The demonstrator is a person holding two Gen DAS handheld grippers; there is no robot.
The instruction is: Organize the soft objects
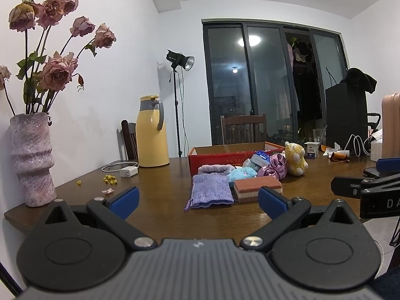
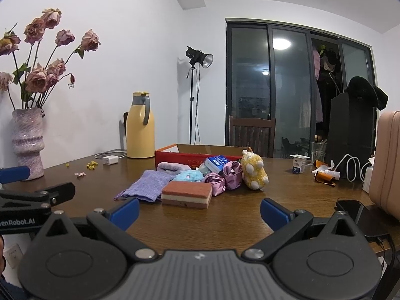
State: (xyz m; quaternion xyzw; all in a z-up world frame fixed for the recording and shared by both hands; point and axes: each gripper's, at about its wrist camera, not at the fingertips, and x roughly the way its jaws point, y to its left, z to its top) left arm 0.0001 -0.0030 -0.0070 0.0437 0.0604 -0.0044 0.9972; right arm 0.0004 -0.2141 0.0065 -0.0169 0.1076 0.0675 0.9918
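A huddle of soft things sits on the wooden table [image 2: 225, 222], just in front of a red cardboard box [image 2: 175, 155] whose top is open. Nearest the table's front edge is a layered sponge [image 2: 186, 194], brick-coloured on top with a pale band through the middle. Just to its left lies a lilac knitted pouch [image 2: 147, 186], flat on the wood, with a folded lavender towel [image 2: 172, 167] behind it against the box. A fluffy blue plush [image 2: 187, 176] nestles between towel and sponge, and beside it are shiny purple satin scrunchies [image 2: 225, 177]. A blue tissue packet [image 2: 216, 163] rests tilted on top of the pile. At the right end a yellow plush toy [image 2: 253, 172] leans beside the scrunchies.

Both tongs hang short of the pile, above the near edge of the table. The left gripper [image 1: 198, 198] has its blue pads spread wide, gripping nothing. The right gripper [image 2: 200, 212] is likewise spread wide and empty.

Further off, a yellow thermos jug [image 2: 140, 126] stands near the wall, a white charger [image 2: 110, 160] beside it, and a mauve vase [image 1: 31, 160] of dried roses at the far left.
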